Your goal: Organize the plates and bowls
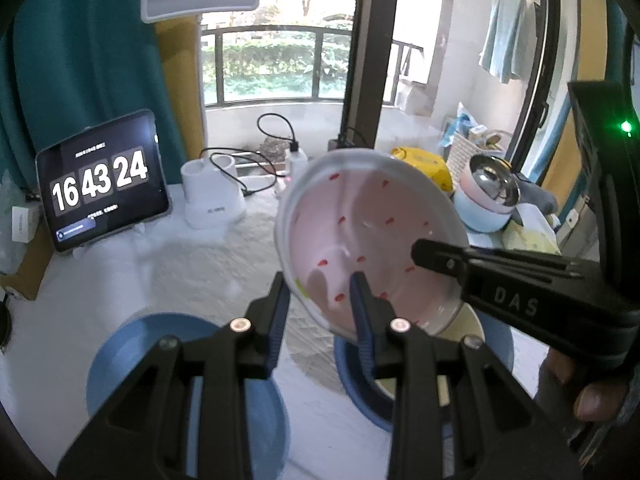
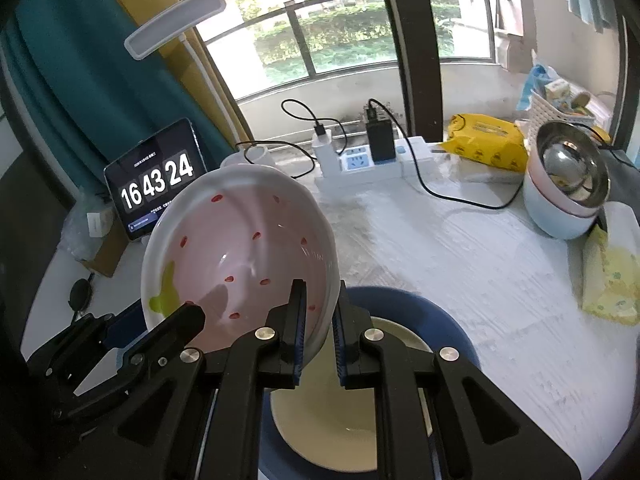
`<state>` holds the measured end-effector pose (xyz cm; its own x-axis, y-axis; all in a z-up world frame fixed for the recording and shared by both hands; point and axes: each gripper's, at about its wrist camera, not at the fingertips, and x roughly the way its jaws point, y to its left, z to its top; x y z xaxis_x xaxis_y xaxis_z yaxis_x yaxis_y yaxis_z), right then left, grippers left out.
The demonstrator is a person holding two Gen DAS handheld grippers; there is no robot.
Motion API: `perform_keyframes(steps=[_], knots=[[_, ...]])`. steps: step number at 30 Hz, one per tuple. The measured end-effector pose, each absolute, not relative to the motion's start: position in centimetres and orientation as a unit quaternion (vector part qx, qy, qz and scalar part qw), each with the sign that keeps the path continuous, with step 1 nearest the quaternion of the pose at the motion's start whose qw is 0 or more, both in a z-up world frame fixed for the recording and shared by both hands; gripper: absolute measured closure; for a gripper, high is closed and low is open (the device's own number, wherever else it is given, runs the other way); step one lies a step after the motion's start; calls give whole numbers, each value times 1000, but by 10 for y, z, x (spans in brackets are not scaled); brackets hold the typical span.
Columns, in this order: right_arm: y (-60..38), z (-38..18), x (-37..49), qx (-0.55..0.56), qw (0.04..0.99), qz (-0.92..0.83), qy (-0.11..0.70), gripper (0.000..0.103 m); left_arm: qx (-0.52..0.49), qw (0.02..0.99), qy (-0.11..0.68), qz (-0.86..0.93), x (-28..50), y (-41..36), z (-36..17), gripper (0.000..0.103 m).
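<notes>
- Both grippers clamp one pink strawberry-print bowl (image 1: 372, 236), tilted, lifted off the white table (image 1: 120, 280).
- Left gripper (image 1: 320, 300) pinches the bowl's lower rim; one finger inside, one outside.
- Right gripper (image 2: 320, 320) closed on the opposite rim the same way.
- Bowl hangs over a cream plate (image 2: 344, 420) sitting on a blue plate (image 2: 440, 320).
- Second blue plate (image 1: 132, 360) lies to the left on the table.
- Stacked bowls (image 2: 560, 200), steel one on top, far right.
</notes>
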<state>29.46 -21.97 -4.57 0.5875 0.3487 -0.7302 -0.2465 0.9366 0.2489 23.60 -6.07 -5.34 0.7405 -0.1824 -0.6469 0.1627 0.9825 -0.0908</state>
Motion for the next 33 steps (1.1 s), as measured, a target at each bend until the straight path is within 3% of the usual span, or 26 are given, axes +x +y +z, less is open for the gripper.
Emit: perform_keyframes(steps=[33], knots=[[-274, -83, 256, 74, 879, 132, 453, 89, 5, 908, 398, -130, 209, -108, -90, 71]])
